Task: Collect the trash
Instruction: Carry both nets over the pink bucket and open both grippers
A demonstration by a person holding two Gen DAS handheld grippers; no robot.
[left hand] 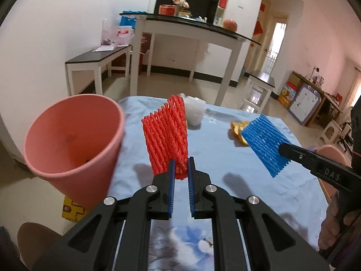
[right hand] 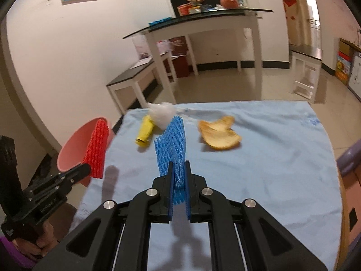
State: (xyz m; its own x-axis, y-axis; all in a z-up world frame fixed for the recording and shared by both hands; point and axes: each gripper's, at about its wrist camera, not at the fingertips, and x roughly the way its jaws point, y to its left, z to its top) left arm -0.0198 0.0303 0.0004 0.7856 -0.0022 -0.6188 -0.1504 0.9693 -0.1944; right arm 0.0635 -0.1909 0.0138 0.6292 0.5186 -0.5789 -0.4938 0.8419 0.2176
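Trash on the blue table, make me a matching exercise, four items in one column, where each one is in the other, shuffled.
Items:
1. red foam net
2. blue foam net
3. peel
4. yellow tube

Places:
A. lying on the cloth beside the white plastic wad
B. clamped in the right hand-held gripper
C. lying on the cloth, apart from the other trash
D. clamped in the left hand-held gripper

Pairs: 1-D, 2-B, 3-C, 4-A

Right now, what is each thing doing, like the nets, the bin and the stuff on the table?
red foam net: pinched, held up off the table
left gripper: shut on the red net
blue foam net: pinched, held up
right gripper: shut on the blue net
pink bin: upright, open
peel: lying on the cloth
yellow tube: lying on its side
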